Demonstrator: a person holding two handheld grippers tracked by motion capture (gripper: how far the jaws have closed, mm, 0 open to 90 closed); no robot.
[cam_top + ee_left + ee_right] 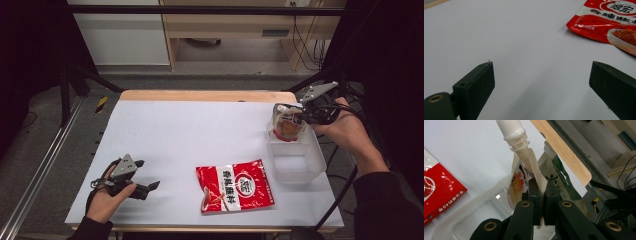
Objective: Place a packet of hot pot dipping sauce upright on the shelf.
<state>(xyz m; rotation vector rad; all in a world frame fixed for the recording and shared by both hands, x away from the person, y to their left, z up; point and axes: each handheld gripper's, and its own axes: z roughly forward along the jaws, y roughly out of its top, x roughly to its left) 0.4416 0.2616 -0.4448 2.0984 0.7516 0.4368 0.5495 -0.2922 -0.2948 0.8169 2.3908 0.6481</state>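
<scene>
Spout pouch point(287, 125) hangs at right of the high view, over the clear plastic box point(300, 165). It looks soft, floppy, light. Right gripper point(306, 114) is pinched tight on its edge, w/ a good hold near the white cap point(510, 131). Left gripper point(146, 176) is wide apart, w/ nothing in it. Red snack bag point(235, 186) lies near the box, not in the way.

surface: white table point(190, 125) | on it: red sachet point(235, 187), clear tub point(296, 160)

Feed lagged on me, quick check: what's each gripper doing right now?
Left gripper: open, holding nothing, low over the table.
Right gripper: closed on the spouted pouch, holding it over the clear plastic container.
</scene>
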